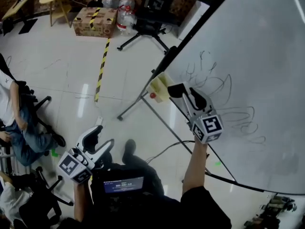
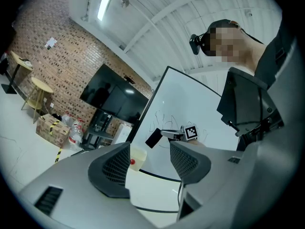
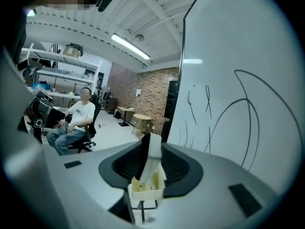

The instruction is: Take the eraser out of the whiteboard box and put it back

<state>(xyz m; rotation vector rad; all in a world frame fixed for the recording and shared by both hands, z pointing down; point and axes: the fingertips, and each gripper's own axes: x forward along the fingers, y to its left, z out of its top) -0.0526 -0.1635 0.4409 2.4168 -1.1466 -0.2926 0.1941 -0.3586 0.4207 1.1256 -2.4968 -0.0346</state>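
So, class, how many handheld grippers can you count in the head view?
2. The left gripper is low at the left above the floor, jaws apart and empty. The right gripper is up by the whiteboard, shut on the eraser. None seems hidden.

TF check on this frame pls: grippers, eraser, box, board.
1. The right gripper is shut on the eraser. True.
2. The eraser lies inside the whiteboard box. False: it is held clear of the box, close by it.
3. The left gripper holds a marker. False: its jaws stand apart with nothing between them.
4. The whiteboard has dark scribbles on it. True.
5. The box sits in the middle of the whiteboard. False: it hangs at the board's edge.
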